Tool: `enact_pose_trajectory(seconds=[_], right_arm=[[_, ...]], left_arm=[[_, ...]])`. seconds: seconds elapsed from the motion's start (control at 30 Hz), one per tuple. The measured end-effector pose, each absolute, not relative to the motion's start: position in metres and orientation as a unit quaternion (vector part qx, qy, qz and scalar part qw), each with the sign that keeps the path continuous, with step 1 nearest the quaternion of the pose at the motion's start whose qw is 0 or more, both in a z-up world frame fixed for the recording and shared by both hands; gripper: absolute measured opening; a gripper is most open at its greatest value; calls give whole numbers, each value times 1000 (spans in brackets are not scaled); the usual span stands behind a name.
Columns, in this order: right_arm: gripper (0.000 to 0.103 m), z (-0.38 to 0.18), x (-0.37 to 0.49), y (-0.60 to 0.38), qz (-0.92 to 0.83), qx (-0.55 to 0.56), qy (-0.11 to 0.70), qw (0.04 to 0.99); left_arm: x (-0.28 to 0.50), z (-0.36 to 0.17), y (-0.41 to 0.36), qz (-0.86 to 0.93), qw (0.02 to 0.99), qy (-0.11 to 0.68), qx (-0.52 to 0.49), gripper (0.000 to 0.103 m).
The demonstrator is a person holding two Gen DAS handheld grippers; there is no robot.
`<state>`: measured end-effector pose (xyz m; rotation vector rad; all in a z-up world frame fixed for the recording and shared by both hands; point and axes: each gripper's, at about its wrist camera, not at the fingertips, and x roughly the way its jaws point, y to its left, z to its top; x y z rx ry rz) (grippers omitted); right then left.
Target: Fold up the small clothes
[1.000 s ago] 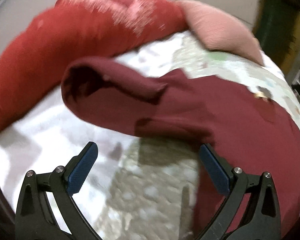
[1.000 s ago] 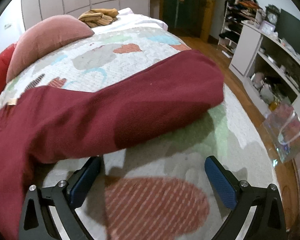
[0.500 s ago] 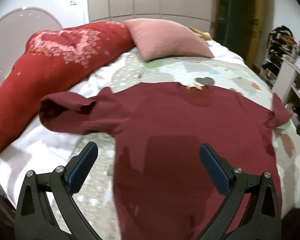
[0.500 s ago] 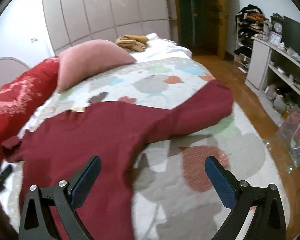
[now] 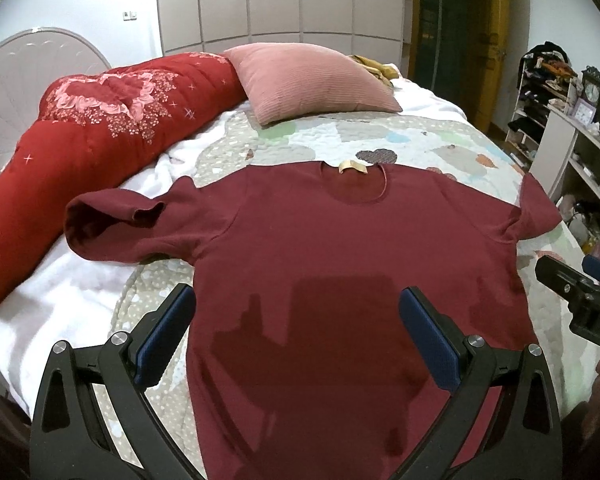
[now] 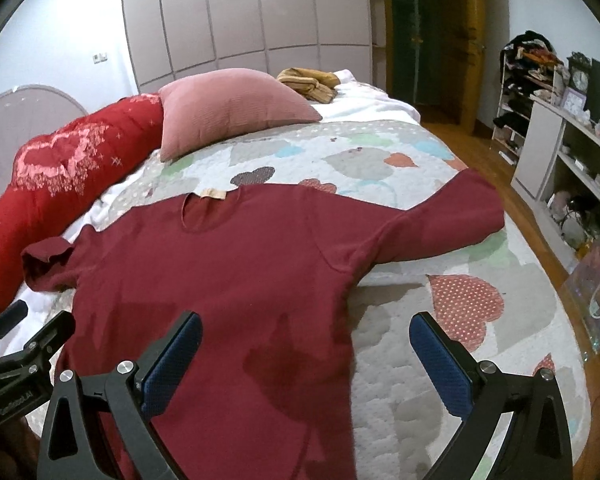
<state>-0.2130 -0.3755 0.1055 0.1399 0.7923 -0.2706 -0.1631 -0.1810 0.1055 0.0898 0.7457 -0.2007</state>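
Note:
A dark red long-sleeved top (image 5: 340,264) lies spread flat on the bed, neck away from me; it also shows in the right wrist view (image 6: 236,272). Its left sleeve (image 5: 112,228) is crumpled and folded back near the bed's left side. Its right sleeve (image 6: 448,216) lies stretched out to the right. My left gripper (image 5: 296,332) is open and empty above the top's lower body. My right gripper (image 6: 306,360) is open and empty above the top's right hem edge. Each gripper shows at the edge of the other's view.
The bed has a patterned quilt (image 6: 380,160). A red bolster (image 5: 80,136) and a pink cushion (image 5: 308,80) lie at the head. A yellow-brown garment (image 6: 310,80) lies at the far corner. Shelves (image 6: 572,168) stand along the right wall, beside a clear bag (image 6: 596,292) on the floor.
Both grippers have pulled back and up from the sleeves, so the whole top is now in view. The top lies where it was.

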Motion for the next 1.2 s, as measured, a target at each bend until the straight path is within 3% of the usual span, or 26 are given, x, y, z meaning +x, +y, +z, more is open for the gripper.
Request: enact_pose_trajectory(seconds=[1.2], right_arm=[[103,87,-188,-363,-117,68,401,906]], left_arm=[[-135,89,-175,-90,917,388,34,102]])
